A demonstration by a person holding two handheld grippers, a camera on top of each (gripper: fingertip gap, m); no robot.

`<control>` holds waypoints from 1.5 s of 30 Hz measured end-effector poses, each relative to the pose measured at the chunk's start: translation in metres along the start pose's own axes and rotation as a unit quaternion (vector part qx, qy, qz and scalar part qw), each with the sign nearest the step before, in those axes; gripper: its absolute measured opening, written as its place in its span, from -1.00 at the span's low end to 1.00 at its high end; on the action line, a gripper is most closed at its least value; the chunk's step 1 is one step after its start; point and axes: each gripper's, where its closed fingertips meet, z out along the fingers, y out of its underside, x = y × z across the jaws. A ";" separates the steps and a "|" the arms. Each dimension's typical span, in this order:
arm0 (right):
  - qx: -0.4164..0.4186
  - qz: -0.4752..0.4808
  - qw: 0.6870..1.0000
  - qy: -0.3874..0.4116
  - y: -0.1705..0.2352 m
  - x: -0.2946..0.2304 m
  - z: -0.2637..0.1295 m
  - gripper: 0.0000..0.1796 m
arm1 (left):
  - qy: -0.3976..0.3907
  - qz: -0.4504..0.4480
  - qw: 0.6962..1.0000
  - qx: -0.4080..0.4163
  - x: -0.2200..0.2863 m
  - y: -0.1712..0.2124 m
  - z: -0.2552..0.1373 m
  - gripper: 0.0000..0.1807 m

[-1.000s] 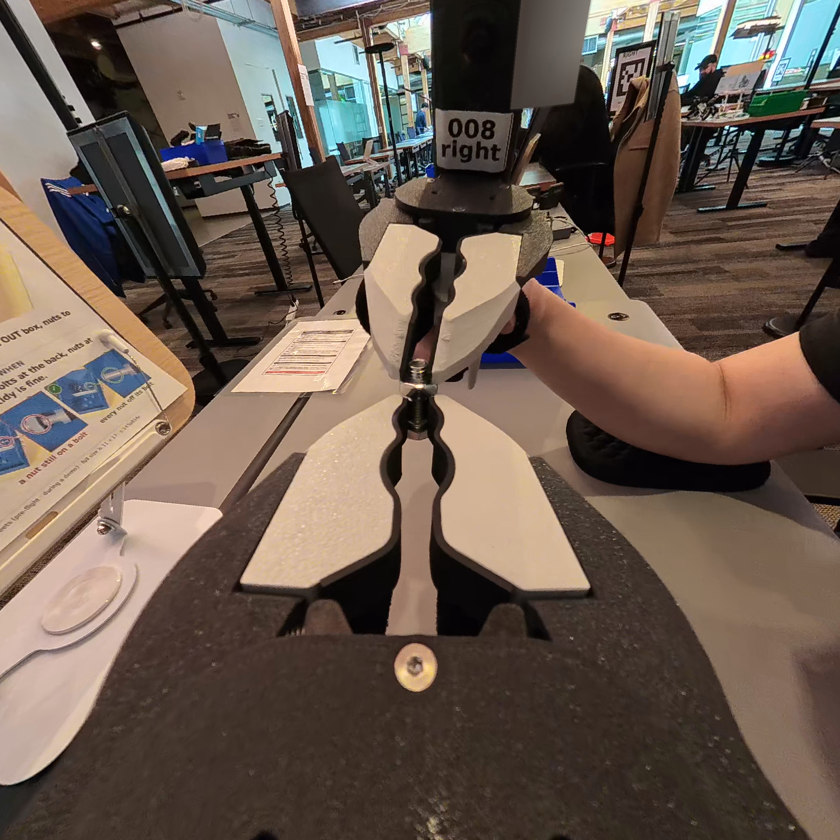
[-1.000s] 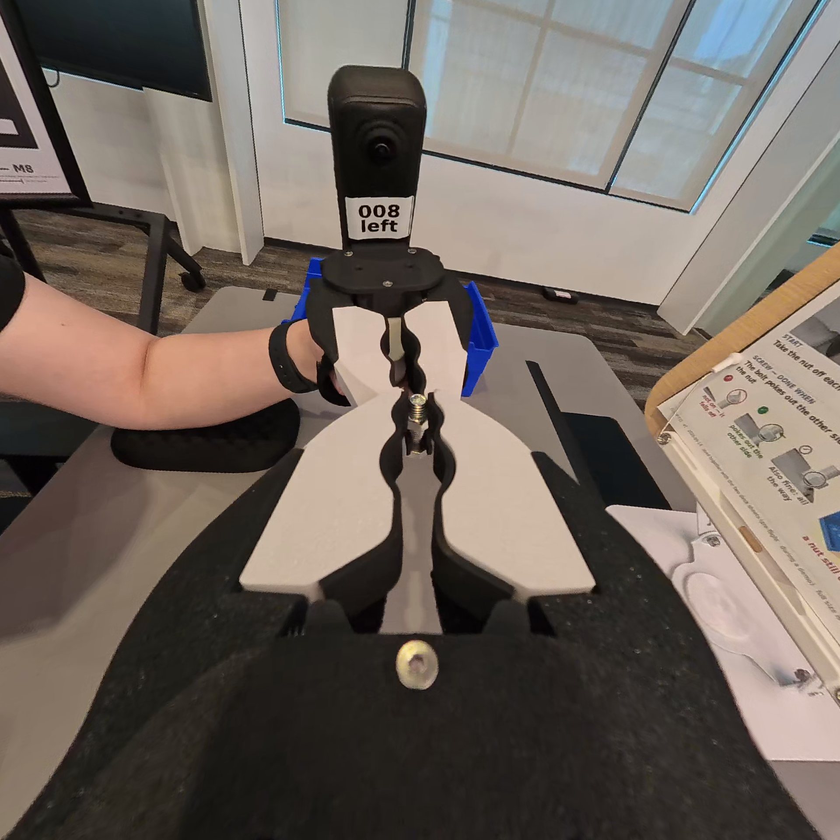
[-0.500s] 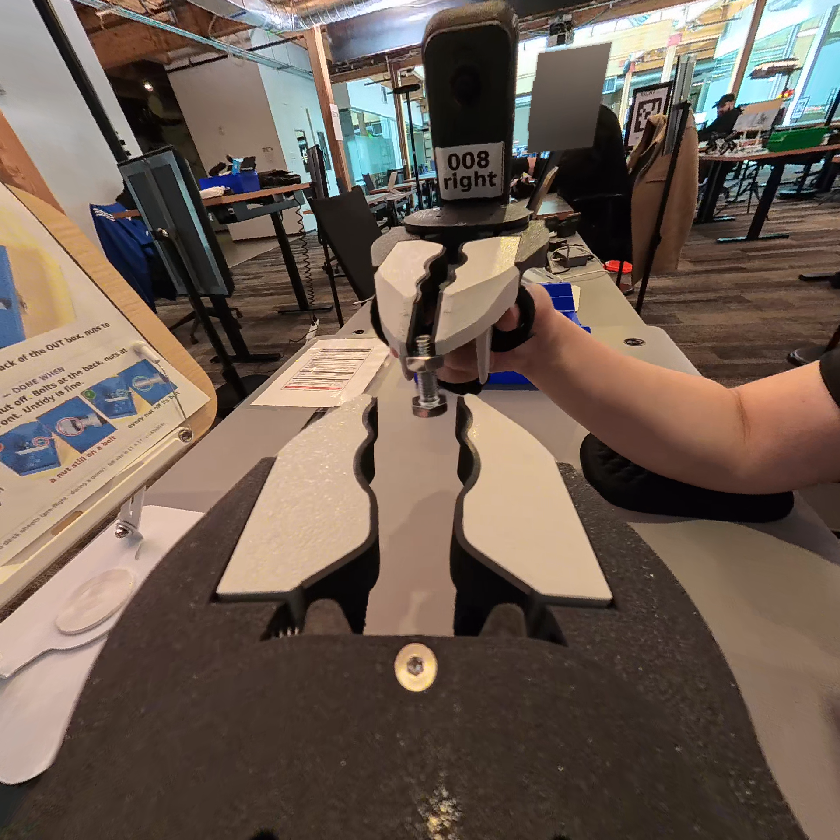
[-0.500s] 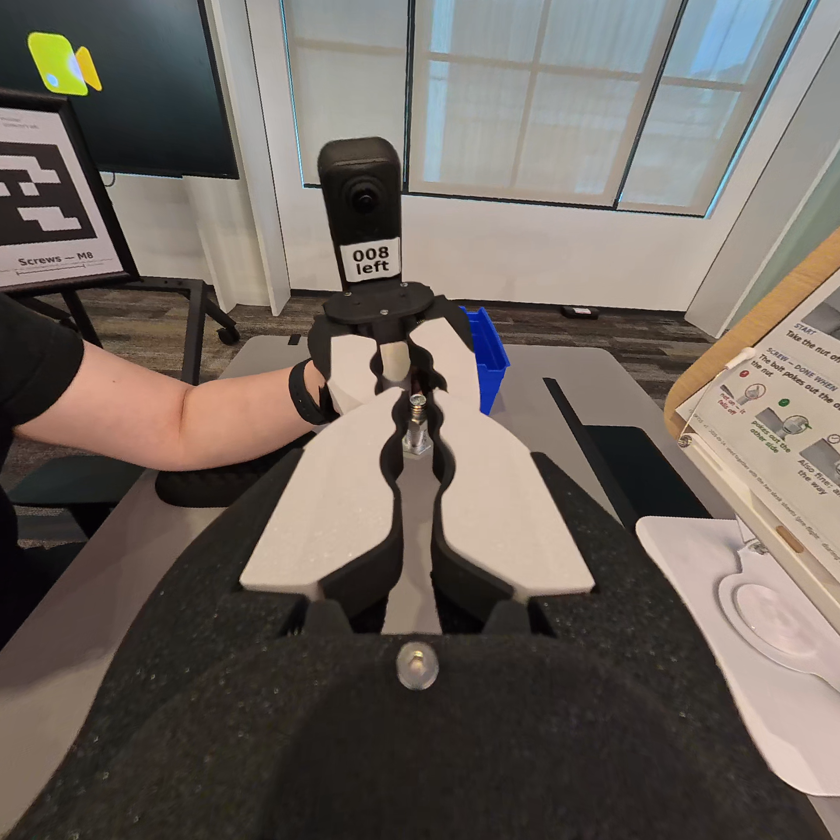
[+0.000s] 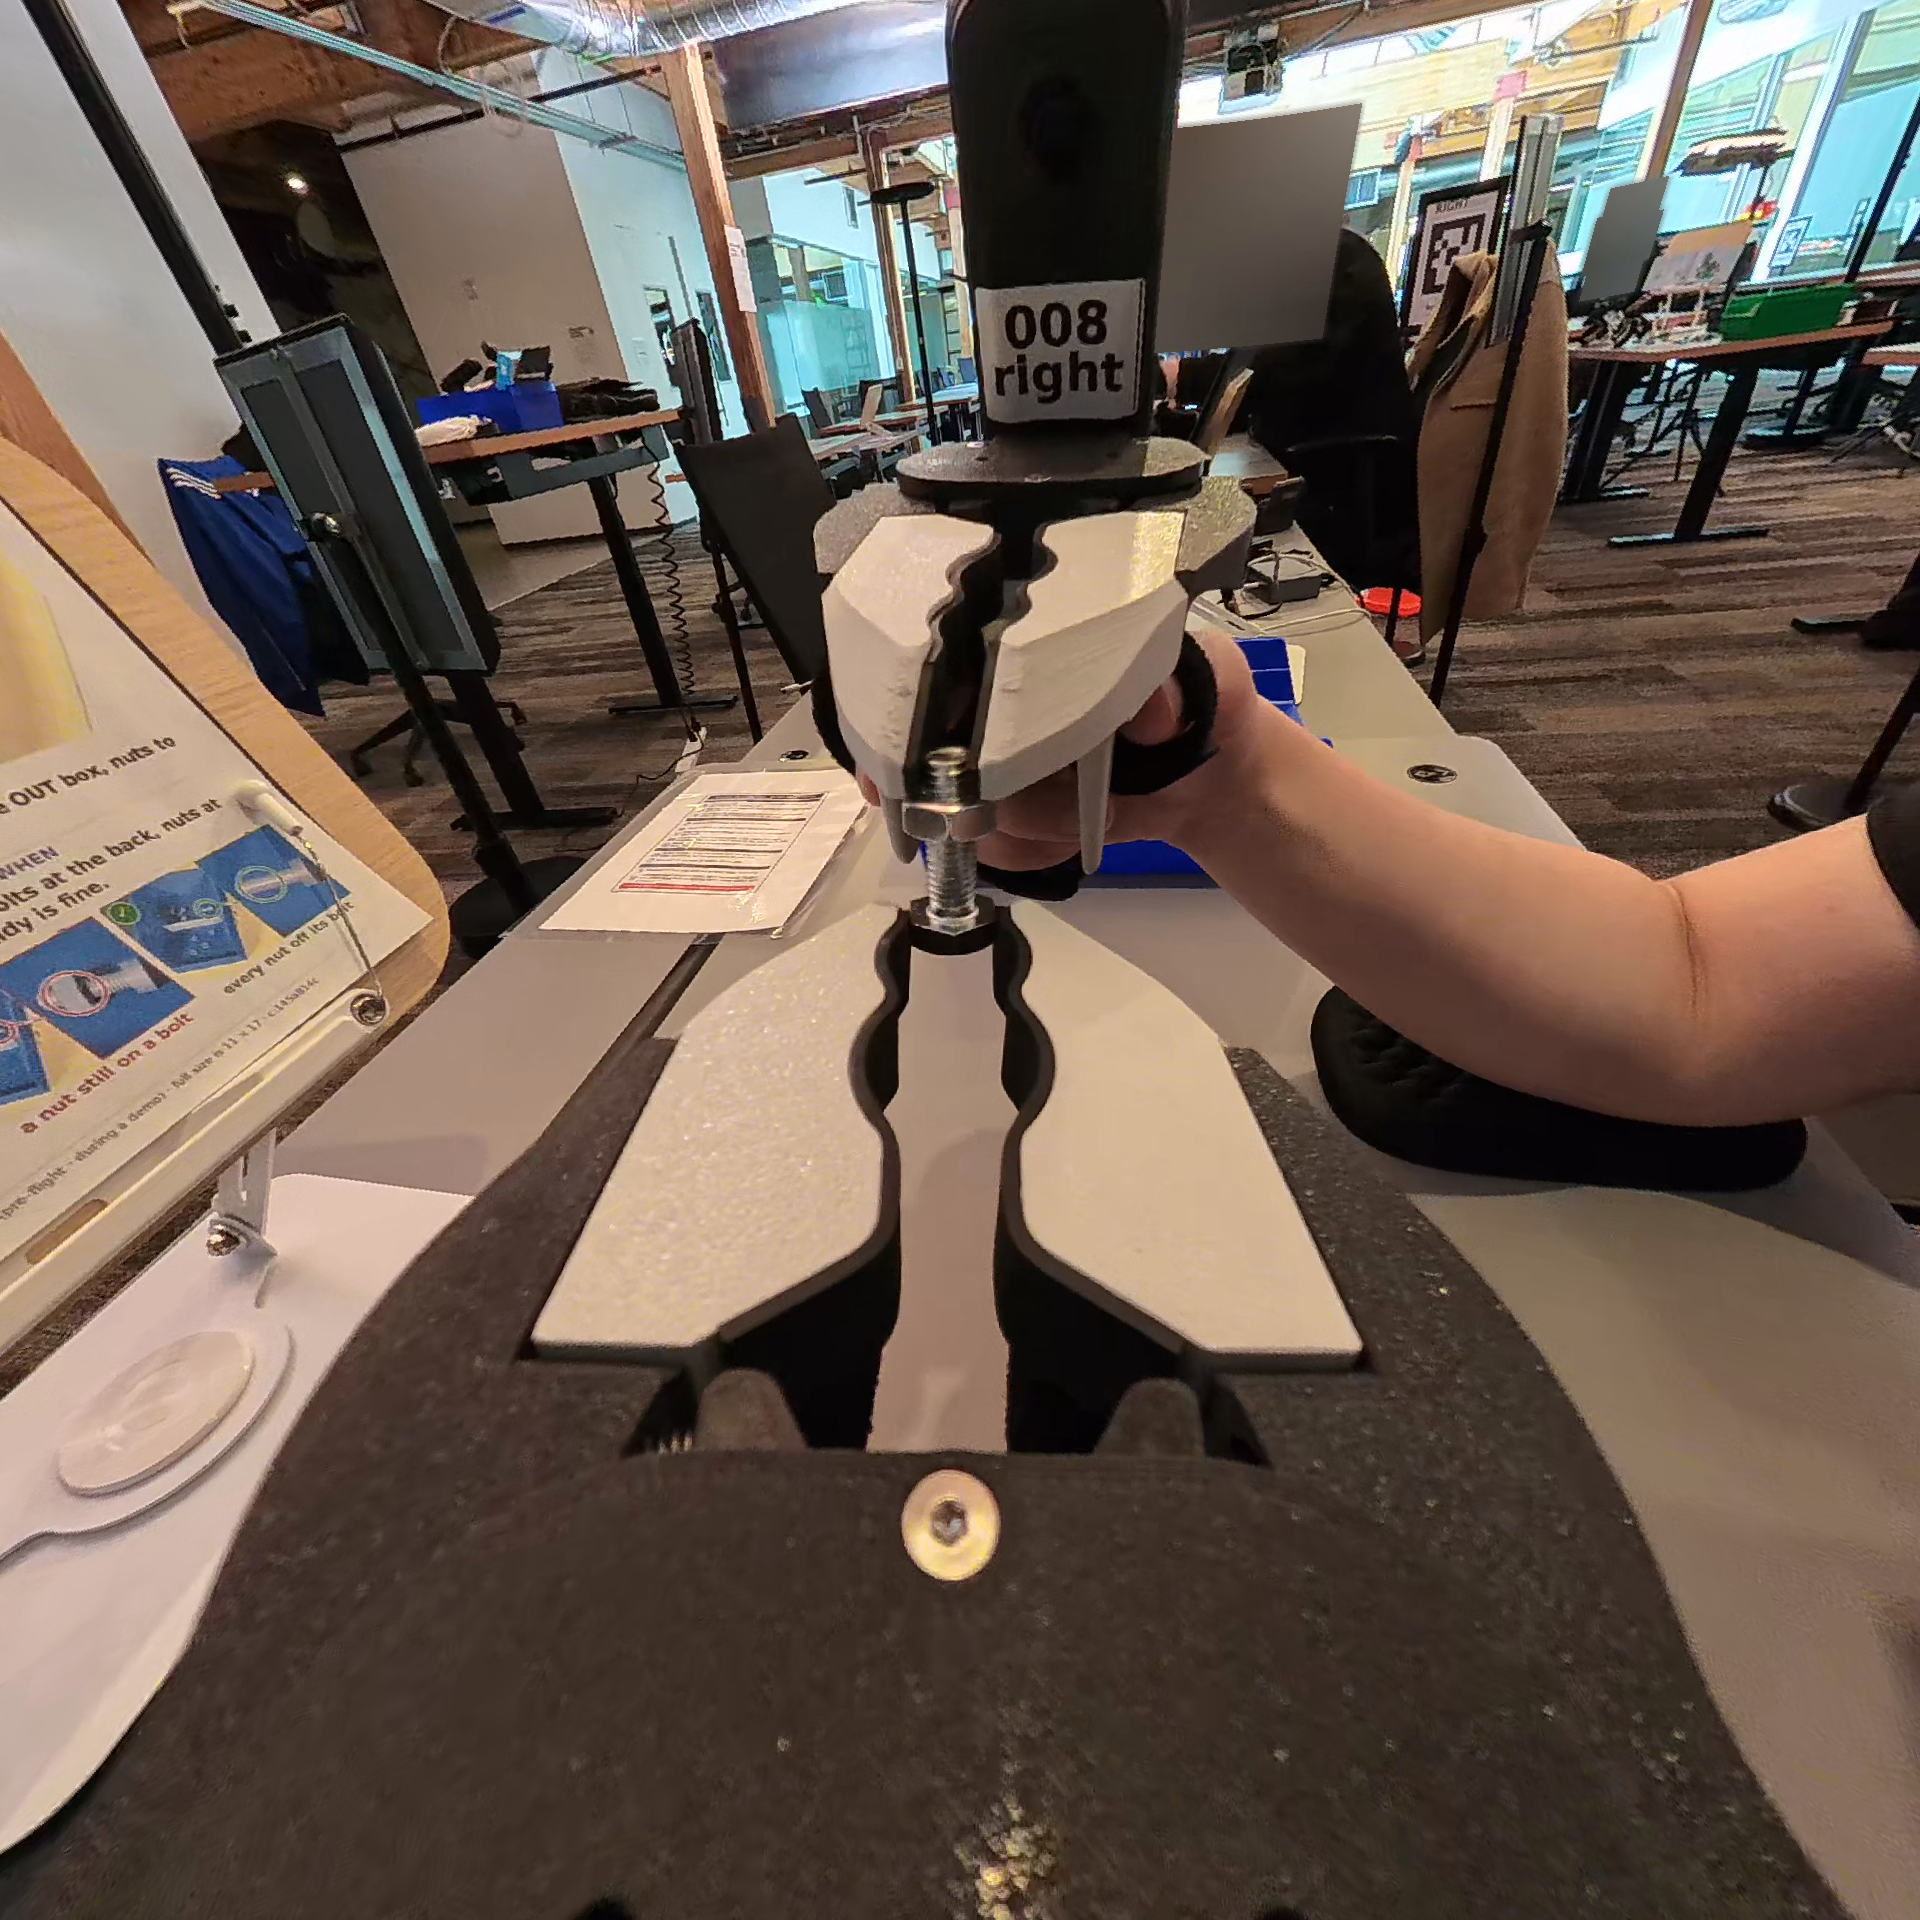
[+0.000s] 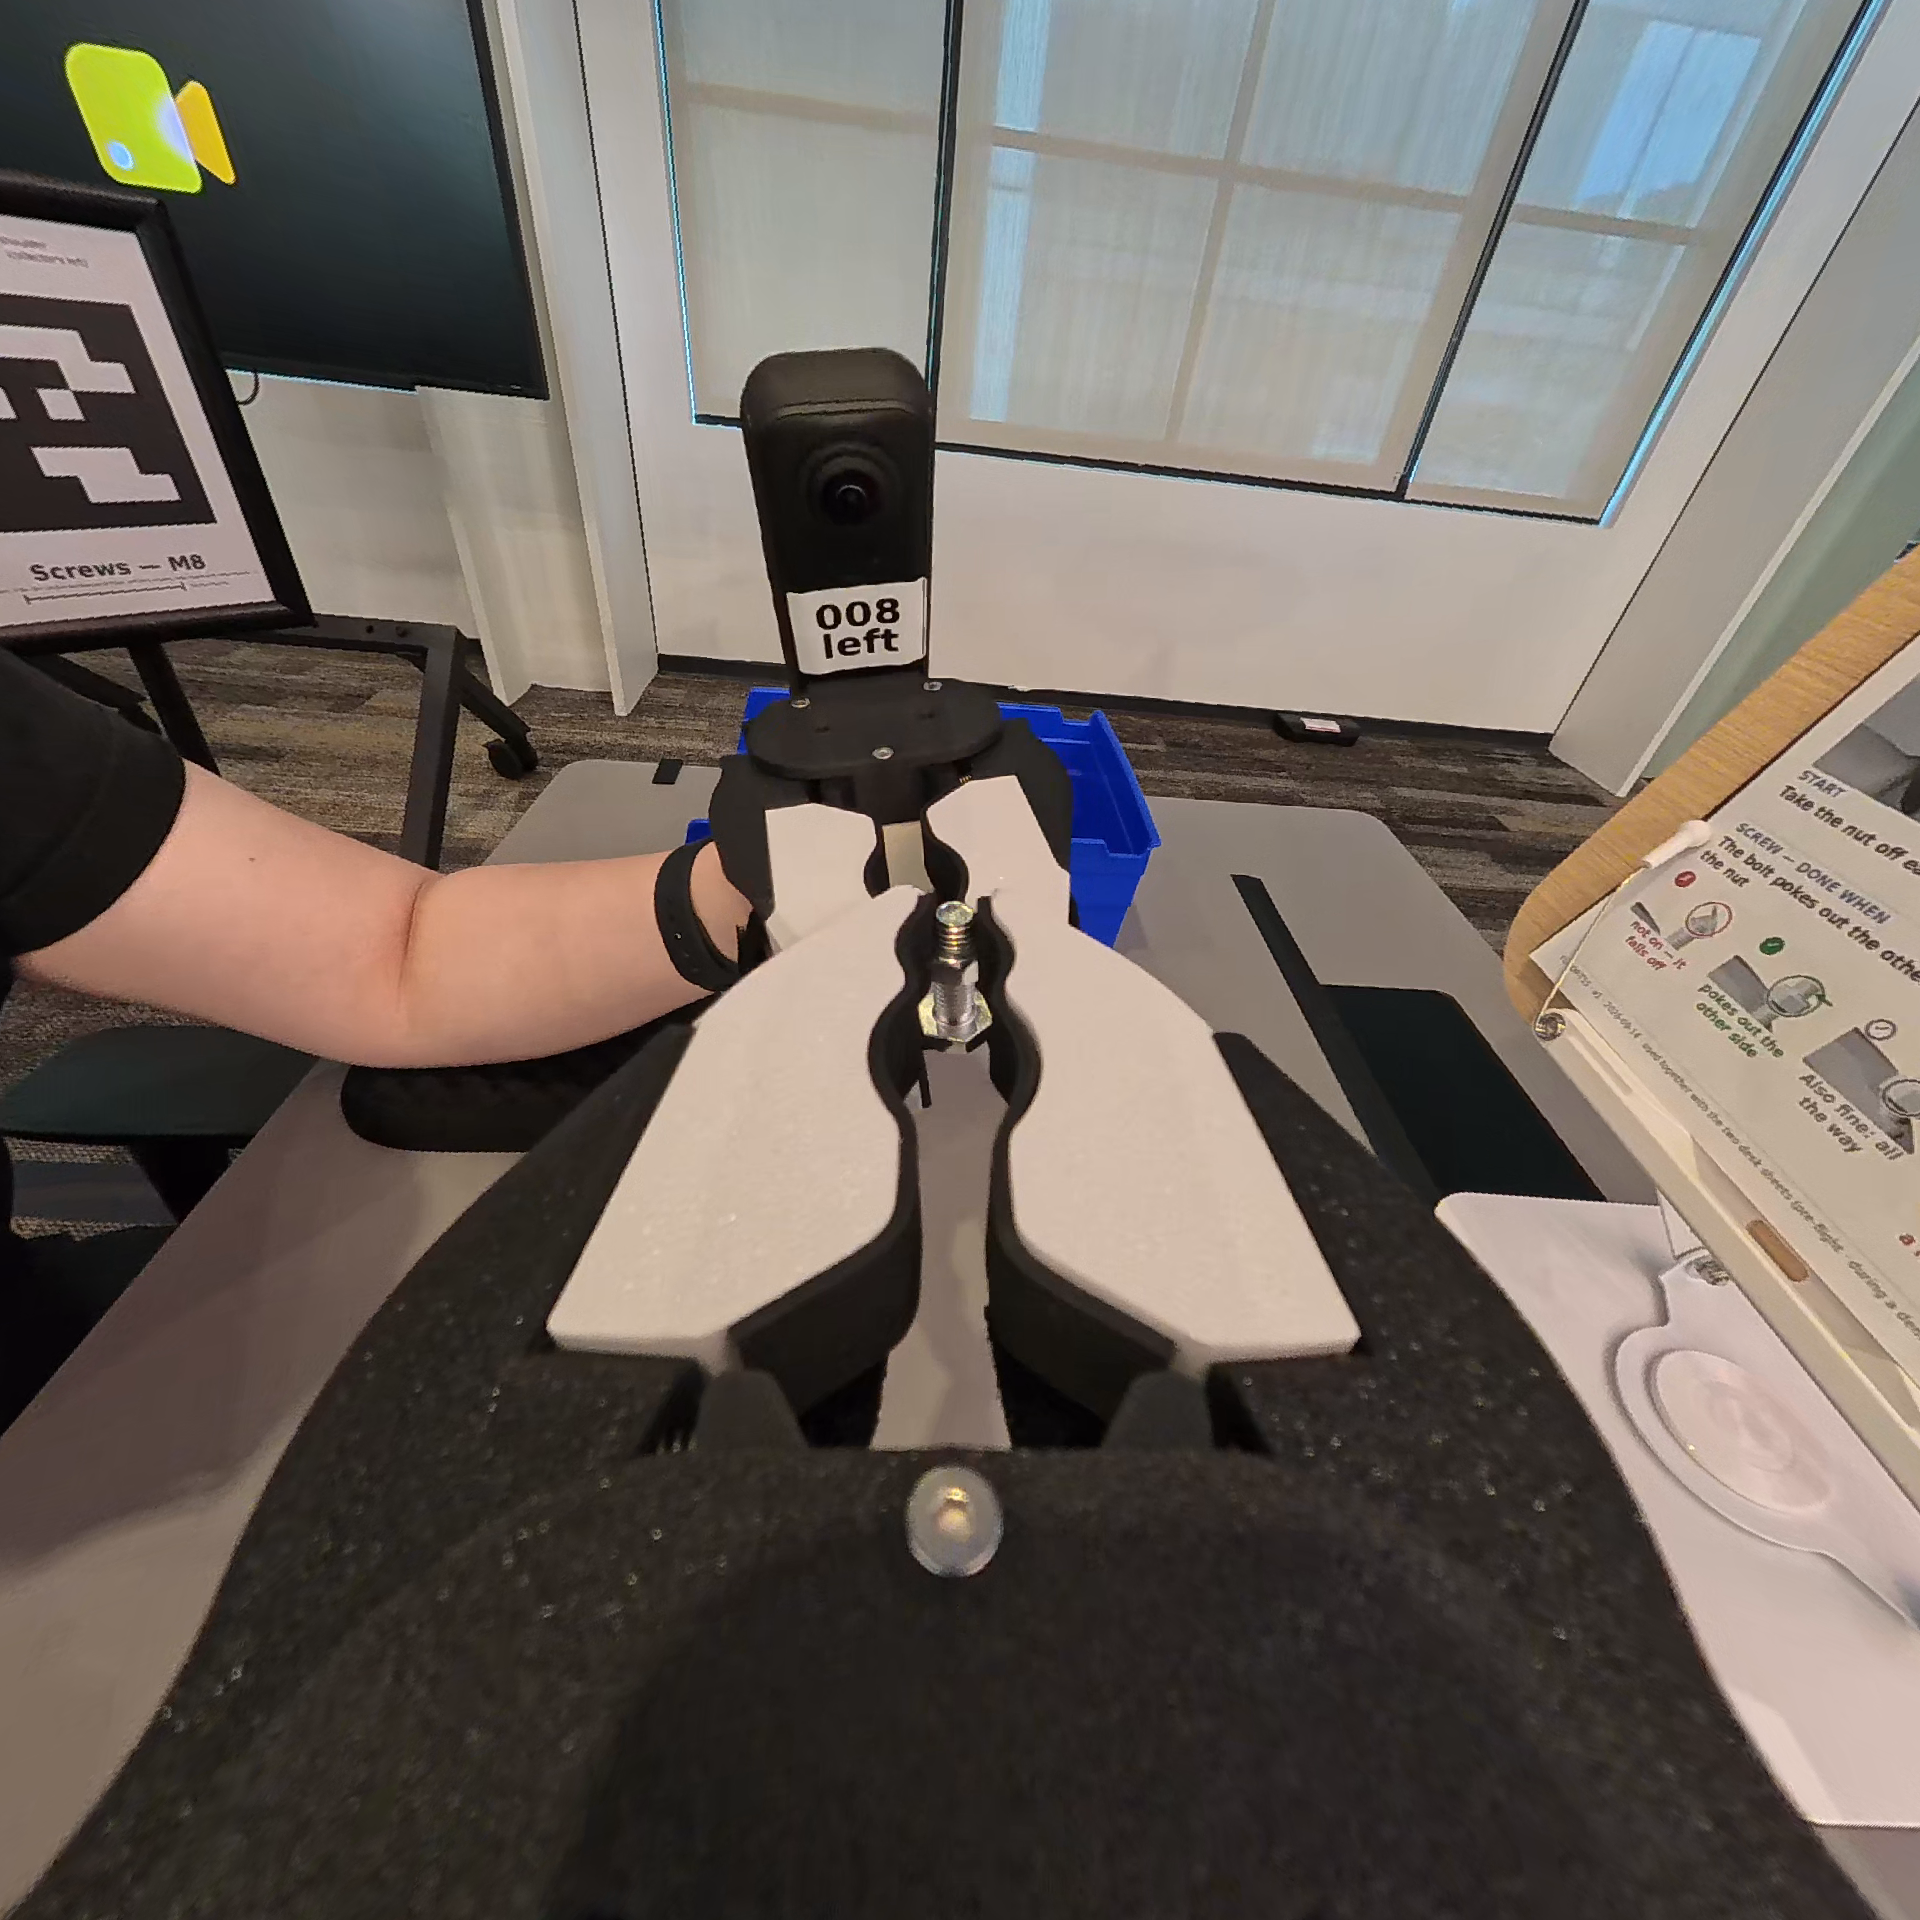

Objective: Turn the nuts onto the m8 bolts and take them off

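Drawn in from wide apart to narrow over the last half second by the left hand-held gripper (image 5: 951, 940), so as to stand on either side of the nearest hexagonal end of the silver threaded steel M8 bolt (image 5: 943, 873); cannot tell whether the fingers already press on it or only flank it. Held in the air above the grey desk (image 5: 1662, 1403), between both tools, resting on nothing. Clamped at the other end by the right hand-held gripper (image 6: 954, 906), closed on the silver hexagonal steel nut (image 6: 951, 1023), with a short piece of thread poking out beyond. Judged small, rigid and rather heavy for its size, of smooth plated metal, so likely to slip or spin if pinched on the round thread. Better to take hold on the flat sides of the hexagons, seated in a notch of the finger, and to keep both tools along one axis, otherwise some risk of jamming the thread. No fear of breaking it. As for containers: seen behind the left tool, in the right wrist view, a blue plastic bin (image 6: 1101, 831); seen behind the person's right hand, in the left wrist view, a blue plastic box (image 5: 1270, 665). Cannot see inside either, so nothing to say of the contents.
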 end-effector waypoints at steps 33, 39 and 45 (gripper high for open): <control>-0.014 -0.019 0.998 0.052 -0.009 0.006 -0.020 -0.81 | -0.025 -0.021 0.999 -0.007 -0.013 0.002 -0.003 -0.84; -0.030 -0.005 0.999 0.035 0.003 0.007 -0.005 -0.85 | -0.006 -0.017 1.000 -0.014 -0.004 0.005 0.002 -0.84; -0.029 0.011 0.999 0.019 0.006 0.005 0.000 -0.92 | -0.003 -0.016 1.000 -0.014 -0.003 0.004 0.001 -0.84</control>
